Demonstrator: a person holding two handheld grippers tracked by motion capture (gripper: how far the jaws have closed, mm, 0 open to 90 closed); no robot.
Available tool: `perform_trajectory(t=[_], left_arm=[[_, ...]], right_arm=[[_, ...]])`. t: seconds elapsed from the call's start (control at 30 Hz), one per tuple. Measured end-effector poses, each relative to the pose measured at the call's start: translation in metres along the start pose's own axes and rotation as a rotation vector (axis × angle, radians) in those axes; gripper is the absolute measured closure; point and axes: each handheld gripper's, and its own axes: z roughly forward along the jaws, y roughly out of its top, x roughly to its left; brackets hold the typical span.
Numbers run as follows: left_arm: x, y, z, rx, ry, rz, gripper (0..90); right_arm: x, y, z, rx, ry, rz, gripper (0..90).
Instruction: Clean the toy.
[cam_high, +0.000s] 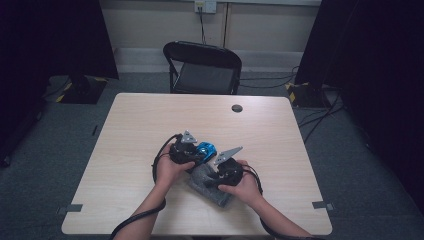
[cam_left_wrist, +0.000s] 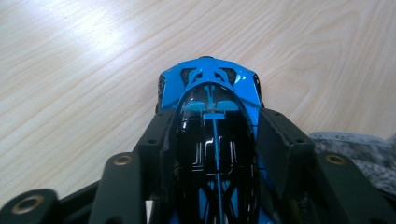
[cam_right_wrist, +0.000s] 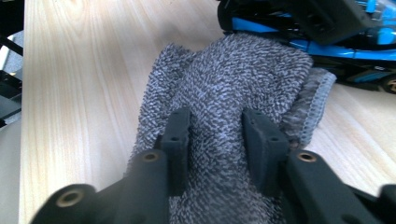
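A blue and black toy car sits near the table's middle. My left gripper is shut on its body, a jaw pressed against each side. A grey knitted cloth lies just in front of the car, its far end touching the car's side. My right gripper is shut on a raised fold of this cloth, with the bunched fabric between its fingers.
The light wooden table has a round cable hole at its far side. A black folding chair stands behind the table. Dark stands and cables sit on the grey floor on both sides.
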Motion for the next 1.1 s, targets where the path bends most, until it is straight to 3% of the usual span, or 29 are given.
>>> perform_trajectory(t=[0.23, 0.27, 0.43, 0.57, 0.67, 0.7, 0.73, 0.8, 0.87, 0.97, 1.0, 1.1], left_arm=[[0.003, 0.004, -0.008, -0.021, -0.026, -0.014, 41.3], [0.002, 0.008, -0.014, -0.025, -0.031, 0.011, 40.6], [-0.006, 0.013, -0.028, -0.017, -0.06, 0.061, 34.3], [-0.012, 0.011, -0.033, -0.005, -0.09, 0.07, 31.9], [-0.026, 0.008, -0.04, -0.023, -0.156, 0.116, 32.7], [-0.026, 0.008, -0.04, -0.023, -0.156, 0.116, 32.7], [-0.035, 0.008, -0.042, -0.033, -0.203, 0.163, 32.7], [-0.046, 0.005, -0.041, -0.034, -0.252, 0.209, 32.9], [-0.056, 0.002, -0.038, -0.023, -0.299, 0.23, 33.0], [-0.064, -0.003, -0.033, -0.006, -0.326, 0.257, 33.1], [-0.07, -0.008, -0.027, 0.01, -0.346, 0.286, 33.2], [-0.074, -0.014, -0.018, 0.03, -0.358, 0.296, 33.3]], right_arm=[[-0.01, -0.002, -0.011, -0.044, 0.003, 0.016, 47.8], [-0.015, -0.002, -0.019, -0.066, 0.003, 0.028, 43.5], [-0.029, -0.007, -0.037, -0.1, -0.05, 0.05, 39.3], [-0.043, -0.015, -0.044, -0.114, -0.086, 0.083, 36.5], [-0.056, -0.025, -0.047, -0.129, -0.121, 0.122, 35.8], [-0.056, -0.025, -0.047, -0.129, -0.121, 0.122, 35.8], [-0.06, -0.029, -0.047, -0.129, -0.134, 0.132, 35.5], [-0.063, -0.031, -0.046, -0.128, -0.144, 0.14, 35.5], [-0.065, -0.032, -0.047, -0.146, -0.14, 0.152, 35.4], [-0.066, -0.031, -0.047, -0.163, -0.134, 0.167, 34.9], [-0.066, -0.031, -0.047, -0.167, -0.136, 0.167, 34.9], [-0.066, -0.031, -0.047, -0.169, -0.137, 0.168, 34.4]])
